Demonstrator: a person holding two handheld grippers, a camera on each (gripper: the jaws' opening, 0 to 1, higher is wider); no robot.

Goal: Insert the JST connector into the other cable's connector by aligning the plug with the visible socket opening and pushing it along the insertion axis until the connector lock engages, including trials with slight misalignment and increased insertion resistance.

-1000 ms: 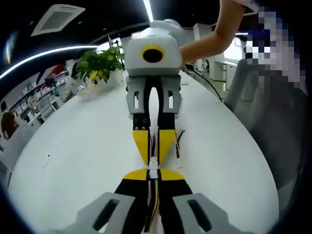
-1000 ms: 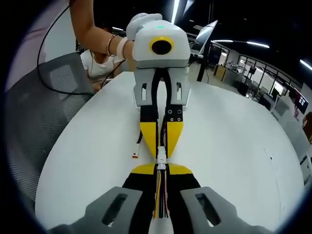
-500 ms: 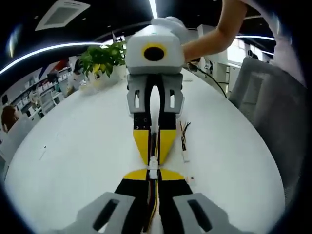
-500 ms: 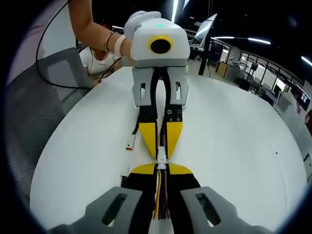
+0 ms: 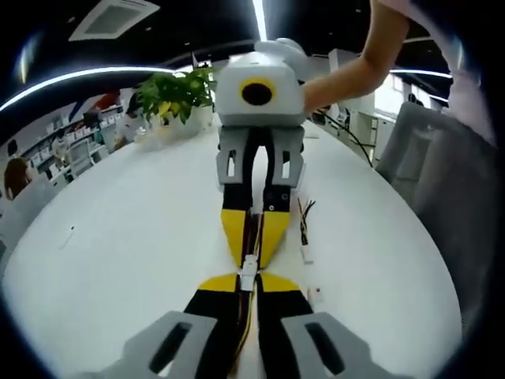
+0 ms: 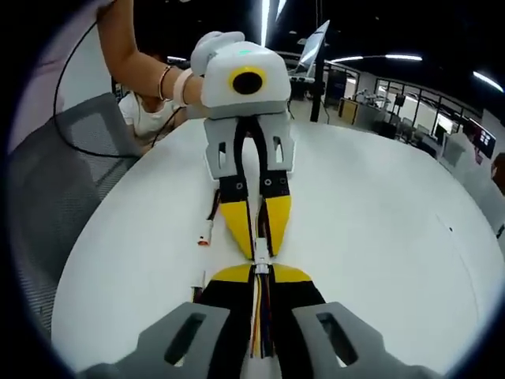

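Two small white JST connectors meet tip to tip over the white table. In the left gripper view my left gripper (image 5: 248, 283) is shut on a white connector (image 5: 248, 273) with yellow and dark wires running back between its jaws. The right gripper (image 5: 252, 257) faces it, shut on its own cable. In the right gripper view my right gripper (image 6: 261, 275) is shut on its connector (image 6: 261, 265) with yellow, red and dark wires, and the left gripper (image 6: 255, 251) faces it. The two housings touch at the joint; whether they are locked cannot be told.
A spare cable with a white plug (image 5: 304, 251) lies on the table (image 5: 118, 245) right of the grippers. Another spare cable with an orange-tipped plug (image 6: 206, 234) lies left of them. A potted plant (image 5: 175, 95) stands far back. A grey chair (image 6: 55, 181) is beside the table.
Both views have shifted and tilted a little as the hands moved. The opposing gripper sits slightly off to one side now. The connectors stay pressed together between the tips.
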